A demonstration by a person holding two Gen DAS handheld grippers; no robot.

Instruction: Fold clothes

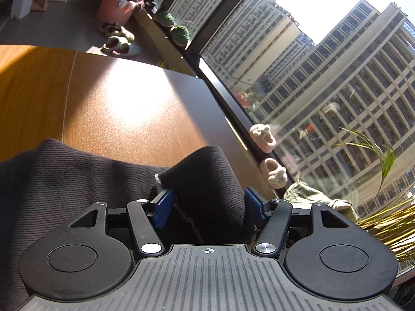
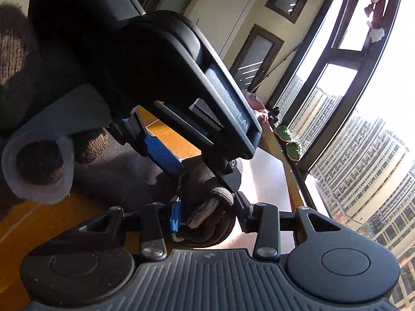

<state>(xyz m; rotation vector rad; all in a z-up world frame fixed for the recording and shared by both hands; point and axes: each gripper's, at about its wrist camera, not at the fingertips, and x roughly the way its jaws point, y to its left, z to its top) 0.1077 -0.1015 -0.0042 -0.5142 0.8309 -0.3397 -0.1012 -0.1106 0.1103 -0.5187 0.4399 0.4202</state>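
**Dark knit garment gathered between both grippers over a wooden table**

Left wrist view, read from left to right. We see the dark ribbed garment [image 1: 64, 181] spread across the left of the wooden table [image 1: 116, 103], its bulk lying on the surface. A raised fold of it stands between the blue pads of the left gripper [image 1: 207, 204]; the fingers are part-way apart with cloth filling the gap, and we cannot tell whether the pads press on it. To the right, two pale plush slippers [image 1: 267, 150] sit on the window ledge [image 1: 243, 129], and green plant leaves [image 1: 381, 160] lie at the far right.

Right wrist view, read from left to right. We see a gloved hand [image 2: 39, 160] at the left holding the left gripper's body, which crosses the frame. Below it, the right gripper [image 2: 207, 215] has its fingers closed on a rolled bunch of the same garment, just above the table. Green slippers [image 2: 288, 140] rest on the ledge at the right.
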